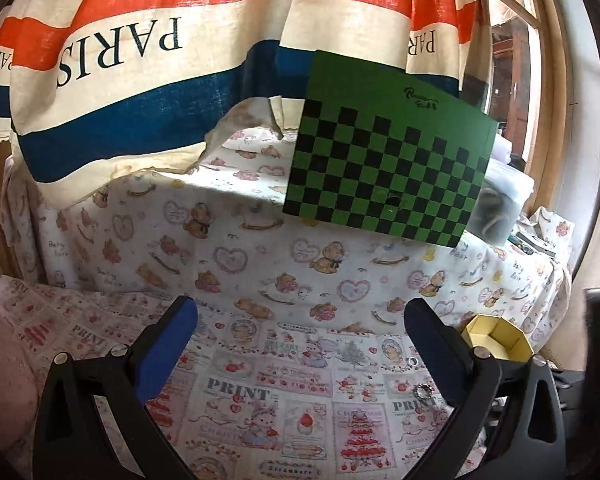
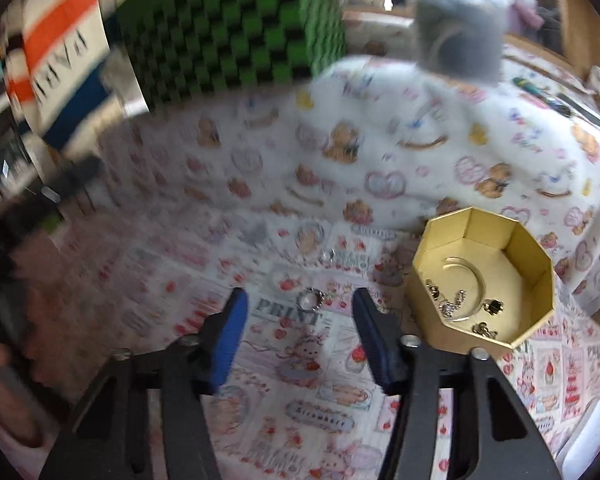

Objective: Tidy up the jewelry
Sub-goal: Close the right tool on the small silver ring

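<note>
A gold octagonal box (image 2: 536, 276) stands open on the printed cloth and holds several small jewelry pieces (image 2: 452, 304). A silver beaded ring (image 2: 310, 300) lies on the cloth just ahead of my right gripper (image 2: 300, 312), which is open and empty, left of the box. A smaller ring (image 2: 327, 255) lies farther off. In the left wrist view my left gripper (image 1: 300, 316) is open and empty; the box (image 1: 500, 336), the beaded ring (image 1: 423, 392) and the small ring (image 1: 413, 361) sit by its right finger.
A green and black checkered board (image 1: 388, 160) leans on a raised surface under teddy-bear cloth (image 1: 228, 236). A striped PARIS cloth (image 1: 148, 48) hangs behind. A window frame (image 1: 548, 80) is at the right. The right wrist view is motion-blurred.
</note>
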Demonstrator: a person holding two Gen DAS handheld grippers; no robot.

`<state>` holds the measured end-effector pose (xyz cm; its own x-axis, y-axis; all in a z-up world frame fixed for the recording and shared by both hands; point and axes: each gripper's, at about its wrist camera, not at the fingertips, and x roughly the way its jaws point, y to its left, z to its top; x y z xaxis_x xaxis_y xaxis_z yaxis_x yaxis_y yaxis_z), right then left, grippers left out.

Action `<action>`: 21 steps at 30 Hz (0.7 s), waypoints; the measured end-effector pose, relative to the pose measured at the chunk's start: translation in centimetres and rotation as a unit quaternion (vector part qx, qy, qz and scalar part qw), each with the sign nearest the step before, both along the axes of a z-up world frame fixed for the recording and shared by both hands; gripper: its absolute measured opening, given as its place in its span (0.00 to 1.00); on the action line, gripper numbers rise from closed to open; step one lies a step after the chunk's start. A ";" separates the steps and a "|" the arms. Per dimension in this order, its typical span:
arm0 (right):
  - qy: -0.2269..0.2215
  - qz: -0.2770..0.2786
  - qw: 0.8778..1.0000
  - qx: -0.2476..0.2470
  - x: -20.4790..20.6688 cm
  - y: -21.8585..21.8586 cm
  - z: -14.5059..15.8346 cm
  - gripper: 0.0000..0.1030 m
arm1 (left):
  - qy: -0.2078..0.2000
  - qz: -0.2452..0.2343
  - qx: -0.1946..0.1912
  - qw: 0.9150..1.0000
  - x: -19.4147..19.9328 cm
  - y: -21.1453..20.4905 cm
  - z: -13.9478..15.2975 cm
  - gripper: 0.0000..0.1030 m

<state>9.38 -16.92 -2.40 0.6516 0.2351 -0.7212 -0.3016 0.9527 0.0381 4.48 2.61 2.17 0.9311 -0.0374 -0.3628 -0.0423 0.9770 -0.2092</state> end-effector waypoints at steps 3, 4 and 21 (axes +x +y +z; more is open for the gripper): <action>0.021 -0.009 0.999 -0.022 1.8 1.0 -1.4 0.43 | 0.008 0.004 -0.006 1.000 0.4 0.3 -0.3 1.00; 0.023 -0.011 0.999 -0.034 2.2 1.3 -1.7 0.42 | 0.009 0.006 -0.004 1.000 0.6 0.3 -0.4 0.99; 0.015 -0.032 0.997 -0.062 2.0 2.0 -3.5 0.22 | 0.014 0.007 0.068 0.998 1.4 -1.3 -1.0 0.99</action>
<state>11.42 -14.89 -5.92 0.6406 0.1022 -0.7610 -0.2414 0.9677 -0.0733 5.85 1.31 1.17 0.9208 0.0268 -0.3890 -0.0599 0.9955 -0.0733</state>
